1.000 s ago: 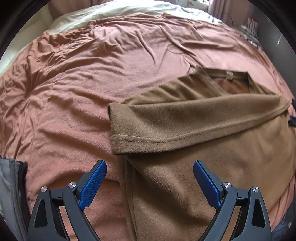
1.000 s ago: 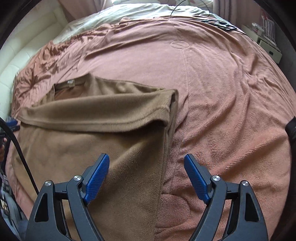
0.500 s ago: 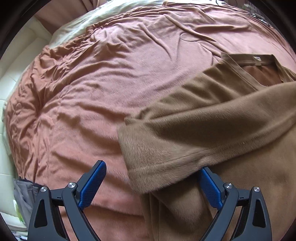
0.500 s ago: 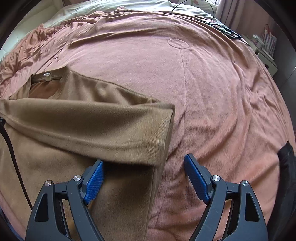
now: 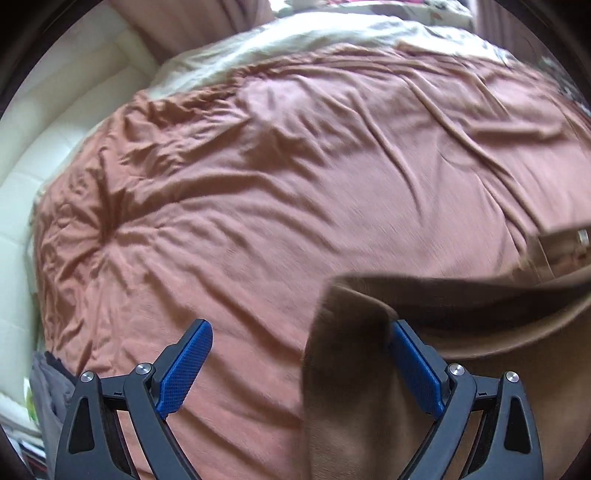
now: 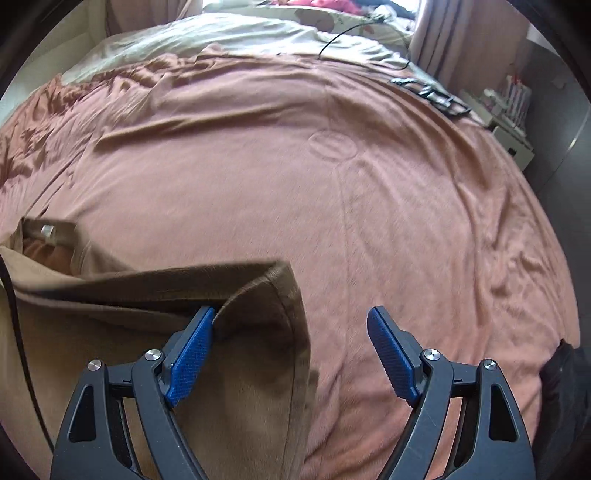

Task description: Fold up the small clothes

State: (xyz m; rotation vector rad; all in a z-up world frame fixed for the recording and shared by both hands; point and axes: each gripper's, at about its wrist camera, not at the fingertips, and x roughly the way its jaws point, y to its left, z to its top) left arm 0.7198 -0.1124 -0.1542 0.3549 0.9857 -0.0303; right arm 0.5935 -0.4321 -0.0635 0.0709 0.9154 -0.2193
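Shirt (image 6: pixel 110 314) lies on bedspread (image 6: pixel 332 203), pillows (image 6: pixel 221 33) behind.

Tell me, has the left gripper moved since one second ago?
Yes. The left gripper went forward and down onto the brown shirt; the shirt's folded edge now sits between its open jaws.

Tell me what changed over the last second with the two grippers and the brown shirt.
Both grippers moved forward to the folded edge of the brown shirt. The left gripper now has one fabric corner between its open fingers; the right gripper has the other. Neither has closed. The shirt remains folded on the pink blanket, collar at the far end.
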